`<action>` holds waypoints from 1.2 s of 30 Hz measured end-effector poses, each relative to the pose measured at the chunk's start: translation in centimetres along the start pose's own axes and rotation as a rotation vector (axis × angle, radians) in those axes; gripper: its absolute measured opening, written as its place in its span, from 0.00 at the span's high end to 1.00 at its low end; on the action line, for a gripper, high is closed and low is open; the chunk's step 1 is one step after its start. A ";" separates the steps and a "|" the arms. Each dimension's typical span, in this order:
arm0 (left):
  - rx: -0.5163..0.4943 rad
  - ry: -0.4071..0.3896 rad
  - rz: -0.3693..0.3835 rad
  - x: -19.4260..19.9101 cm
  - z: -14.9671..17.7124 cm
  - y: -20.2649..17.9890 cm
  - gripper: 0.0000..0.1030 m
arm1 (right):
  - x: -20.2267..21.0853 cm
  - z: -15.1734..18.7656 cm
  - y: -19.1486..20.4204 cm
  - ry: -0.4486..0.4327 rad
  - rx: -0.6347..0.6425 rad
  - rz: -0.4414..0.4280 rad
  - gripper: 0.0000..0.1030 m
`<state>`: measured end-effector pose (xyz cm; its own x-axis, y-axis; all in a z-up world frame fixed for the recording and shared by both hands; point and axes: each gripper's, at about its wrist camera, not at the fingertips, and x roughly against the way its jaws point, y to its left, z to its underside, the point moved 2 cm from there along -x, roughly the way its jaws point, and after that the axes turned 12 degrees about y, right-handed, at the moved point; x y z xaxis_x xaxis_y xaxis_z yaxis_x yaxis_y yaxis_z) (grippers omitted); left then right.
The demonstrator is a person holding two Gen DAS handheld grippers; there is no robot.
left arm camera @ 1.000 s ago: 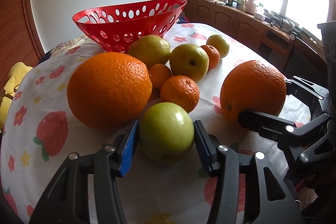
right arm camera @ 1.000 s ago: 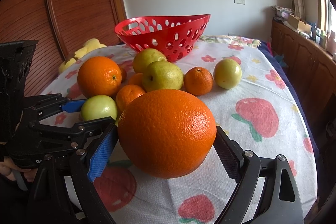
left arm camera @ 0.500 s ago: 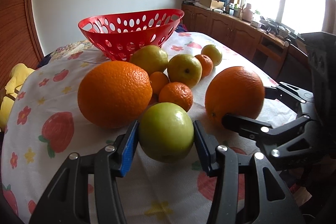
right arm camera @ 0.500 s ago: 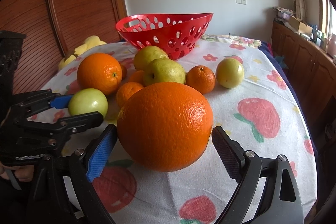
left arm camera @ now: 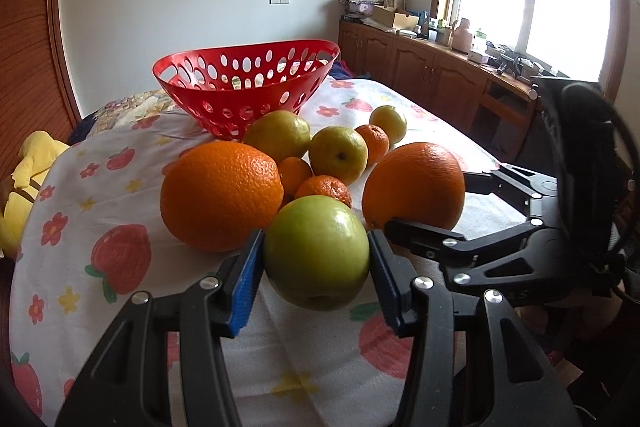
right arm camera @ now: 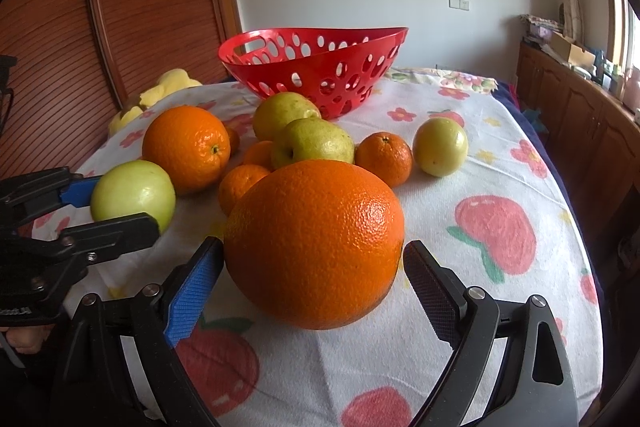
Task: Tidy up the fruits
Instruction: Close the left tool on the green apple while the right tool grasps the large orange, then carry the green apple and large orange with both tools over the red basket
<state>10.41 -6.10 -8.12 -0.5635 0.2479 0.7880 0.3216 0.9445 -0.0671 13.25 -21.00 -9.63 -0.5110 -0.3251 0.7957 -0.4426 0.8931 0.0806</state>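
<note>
Left gripper (left arm camera: pixel 316 263) clamped green apple (left arm camera: pixel 316 253), lifted clear of tablecloth (left arm camera: pixel 80 195) — likely bound for empty red basket (left arm camera: pixel 244 87) behind fruit cluster. Right gripper (right arm camera: pixel 312 279) straddled large orange (right arm camera: pixel 314 243) on cloth — pads at its sides, right pad apparently just clear.

Behind the large orange (right arm camera: pixel 314 243) that fills the middle of the right wrist view, a mandarin (right arm camera: pixel 240 185) and a yellow-green pear (right arm camera: pixel 312 147) show only their upper parts, and a second mandarin (right arm camera: pixel 259 154) further behind that orange is little more than a sliver. To the left of that orange, a yellow soft thing (right arm camera: pixel 160 95) is half hidden past the tabletop (right arm camera: pixel 460 267) edge and cannot be identified. Far right of it, the small items (right arm camera: pixel 612 75) on the wooden cabinets are too small to tell.
</note>
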 end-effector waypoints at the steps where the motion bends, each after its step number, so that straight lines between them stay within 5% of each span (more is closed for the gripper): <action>1: 0.001 -0.001 -0.001 0.1 0.0 0.0 0.51 | -0.1 -0.1 0.1 0.001 0.002 0.001 0.10; 27: 0.015 -0.063 -0.014 2.9 -1.5 1.5 0.51 | 0.8 -0.1 -0.5 -0.019 -0.025 -0.042 0.13; 36: -0.004 -0.107 -0.003 4.4 -3.6 2.7 0.51 | 3.5 -2.7 -1.5 -0.085 -0.020 -0.049 0.13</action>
<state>11.54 -3.28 -2.65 -0.6425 0.2664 0.7185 0.3223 0.9446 -0.0620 14.15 -22.67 -5.34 -0.5505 -0.3926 0.7368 -0.4540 0.8814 0.1305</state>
